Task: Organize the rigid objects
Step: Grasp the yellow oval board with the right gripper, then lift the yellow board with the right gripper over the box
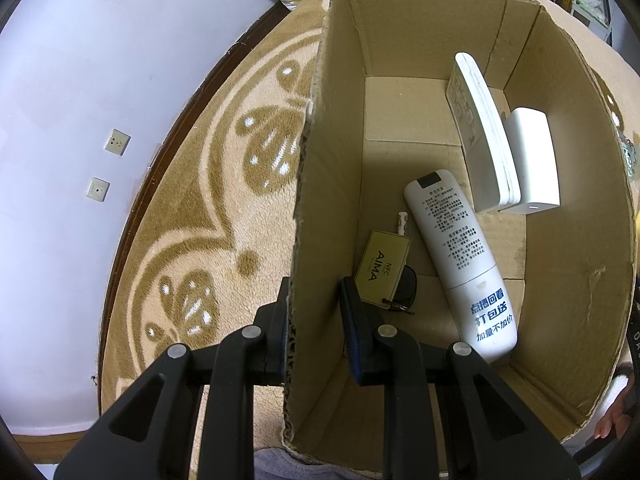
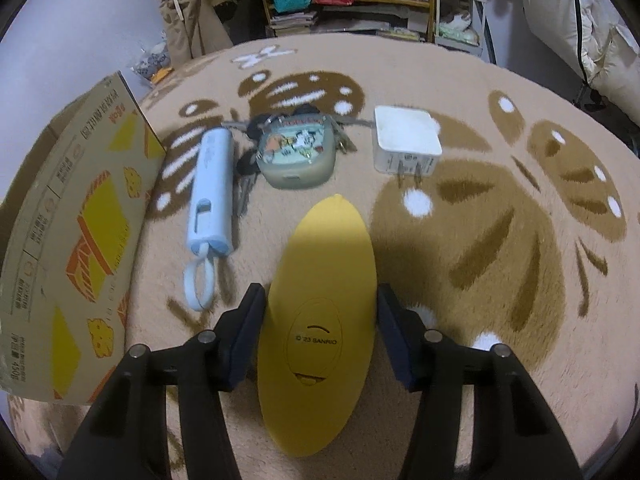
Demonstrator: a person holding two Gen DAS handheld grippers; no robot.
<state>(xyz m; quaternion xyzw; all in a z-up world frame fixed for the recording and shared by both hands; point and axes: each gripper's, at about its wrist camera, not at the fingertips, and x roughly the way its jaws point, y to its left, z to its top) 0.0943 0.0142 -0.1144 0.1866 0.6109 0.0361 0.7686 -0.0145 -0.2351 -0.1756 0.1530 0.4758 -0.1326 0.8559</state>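
The right gripper (image 2: 318, 334) pinches a yellow oval case (image 2: 316, 320), with a blue tube (image 2: 212, 190), key pouch (image 2: 296, 156) and white charger (image 2: 406, 142) ahead of it on the blanket (image 2: 500, 320). The left gripper (image 1: 314, 324), half spread, straddles the wall of the cardboard box (image 1: 308, 240), though I cannot tell if it grips. Inside, beyond its inner finger, lie a remote (image 1: 460, 260), key tag (image 1: 382, 266) and two white blocks (image 1: 508, 156); roughly half seems packed.

In box (image 1: 400, 40): remote (image 1: 460, 264), key tag (image 1: 382, 266) to its left; two adapters (image 1: 532, 160) behind
On blanket (image 2: 480, 260): power bank (image 2: 212, 188) left; key case (image 2: 296, 156) middle; charger (image 2: 406, 144) right; oval case (image 2: 316, 320) in front
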